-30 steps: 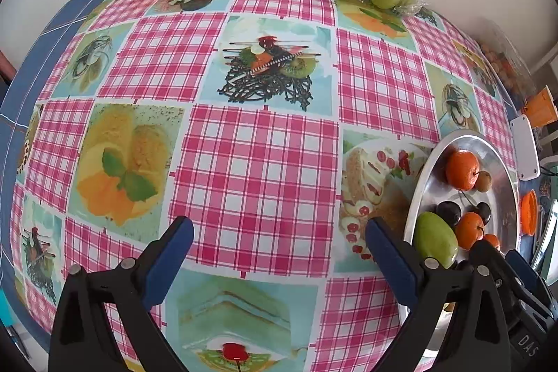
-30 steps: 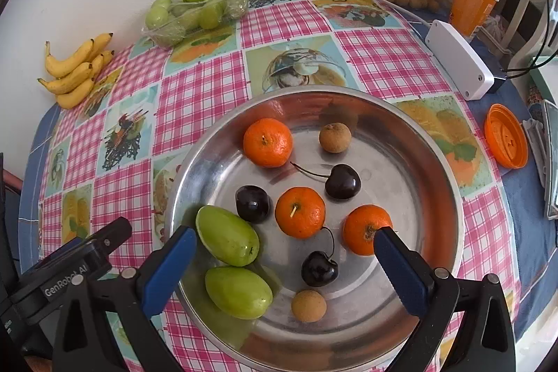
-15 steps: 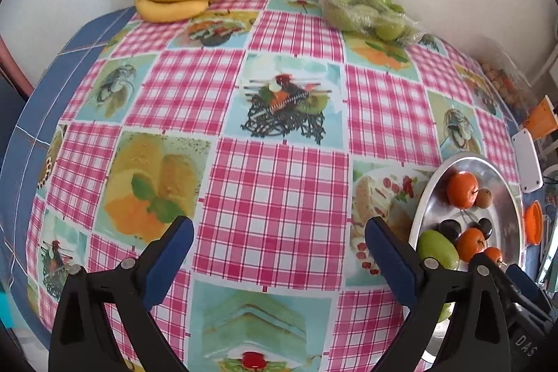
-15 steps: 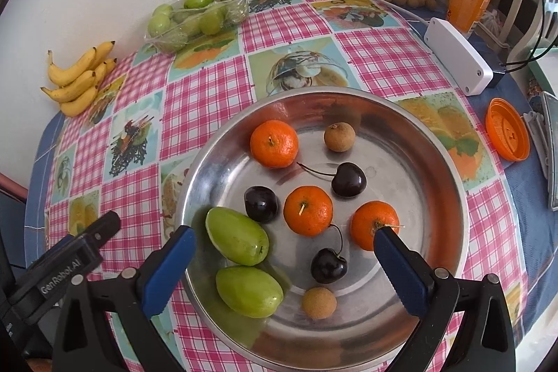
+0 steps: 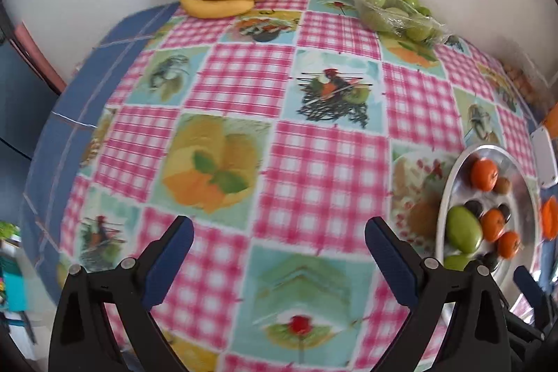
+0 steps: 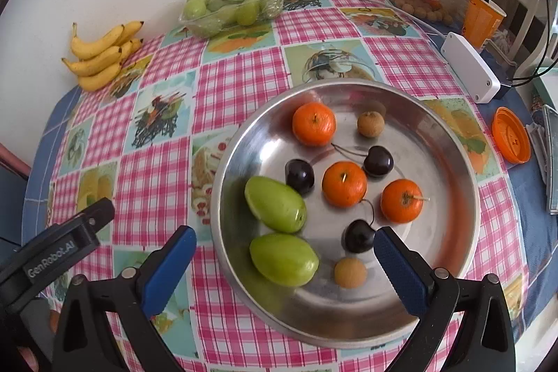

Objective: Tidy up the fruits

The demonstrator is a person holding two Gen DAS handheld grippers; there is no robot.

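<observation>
Both tools, left tool (image 5: 279, 250) and right tool (image 6: 284, 253), gape empty above the table (image 5: 314, 169); fruits lie loose in the metal dish (image 6: 464, 197). Cherries (image 6: 359, 236), seemingly round, could roll if nudged.

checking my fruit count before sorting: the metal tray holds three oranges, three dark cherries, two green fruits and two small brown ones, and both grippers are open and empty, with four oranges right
Not quite: the one slip is the closing count of oranges. The metal tray holds three oranges, not four: one at the back, one in the middle, one to the right. The right wrist view shows this. The rest stands, including the open, empty left gripper and right gripper.
</observation>
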